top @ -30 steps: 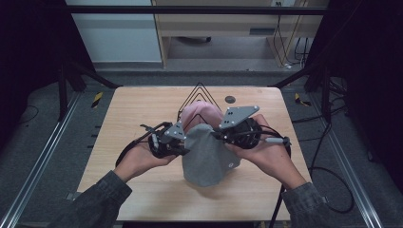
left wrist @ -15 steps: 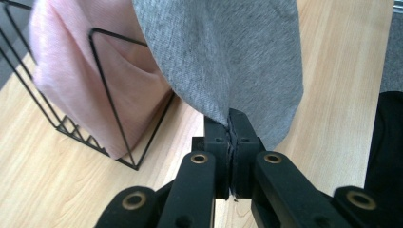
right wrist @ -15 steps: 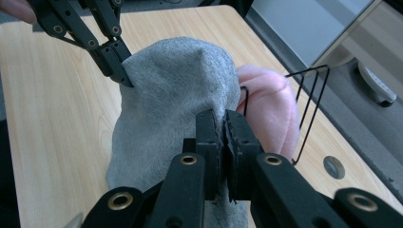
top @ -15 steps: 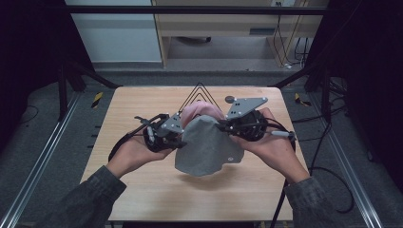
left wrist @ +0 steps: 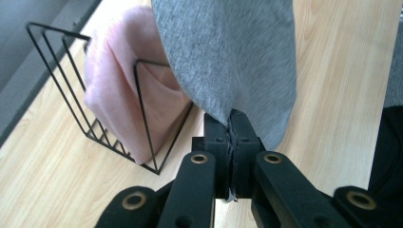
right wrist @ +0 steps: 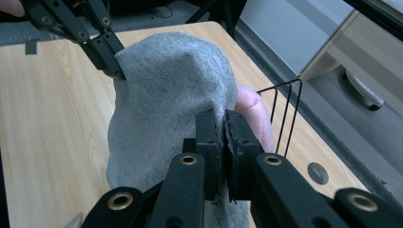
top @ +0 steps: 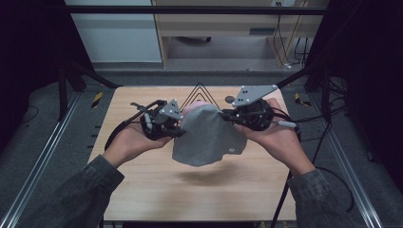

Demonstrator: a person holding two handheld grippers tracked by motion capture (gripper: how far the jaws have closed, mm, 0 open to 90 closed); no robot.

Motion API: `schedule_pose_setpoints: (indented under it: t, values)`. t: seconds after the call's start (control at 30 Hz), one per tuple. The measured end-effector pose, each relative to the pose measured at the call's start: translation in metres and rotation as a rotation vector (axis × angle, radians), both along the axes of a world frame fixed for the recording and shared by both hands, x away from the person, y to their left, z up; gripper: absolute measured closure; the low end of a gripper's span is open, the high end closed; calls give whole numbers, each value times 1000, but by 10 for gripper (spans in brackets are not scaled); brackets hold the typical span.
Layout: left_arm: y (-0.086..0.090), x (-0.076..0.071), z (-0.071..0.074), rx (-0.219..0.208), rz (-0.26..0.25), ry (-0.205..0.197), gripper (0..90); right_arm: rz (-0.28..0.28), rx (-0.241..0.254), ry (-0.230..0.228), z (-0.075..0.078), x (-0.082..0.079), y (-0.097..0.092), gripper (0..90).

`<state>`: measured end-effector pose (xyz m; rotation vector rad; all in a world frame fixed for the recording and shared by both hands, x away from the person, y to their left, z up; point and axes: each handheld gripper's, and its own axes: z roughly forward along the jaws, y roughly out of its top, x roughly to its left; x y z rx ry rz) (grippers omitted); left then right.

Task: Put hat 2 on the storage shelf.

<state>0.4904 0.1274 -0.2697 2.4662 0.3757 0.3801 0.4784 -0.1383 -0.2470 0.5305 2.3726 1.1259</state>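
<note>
High view: the left gripper and the right gripper each pinch one upper edge of the grey cloth, which hangs between them above the wooden table. Left gripper view: the jaws are closed on the cloth edge just above their tips; the wire rack with a pink cloth stands to their left. Right gripper view: the jaws clamp the cloth's fold, and the rack is to their right.

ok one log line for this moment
left gripper: shut on grey cloth | right gripper: shut on grey cloth | cloth: off table | pink cloth: in wire rack
</note>
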Motion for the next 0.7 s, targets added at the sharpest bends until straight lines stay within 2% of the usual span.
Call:
schedule_pose_setpoints:
  t: [0.13,0.23,0.47,0.7]
  values:
    - [0,1,10,-5,0,-17,884,-9,5,-4,4,3,-2,856]
    - [1,4,22,-28,19,-33,883,-19,17,-16,13,7,-3,856]
    - [4,11,38,-54,42,-56,884,-33,27,-32,23,13,-4,855]
    - [5,23,63,-81,72,-94,884,-52,60,-68,43,22,-8,855]
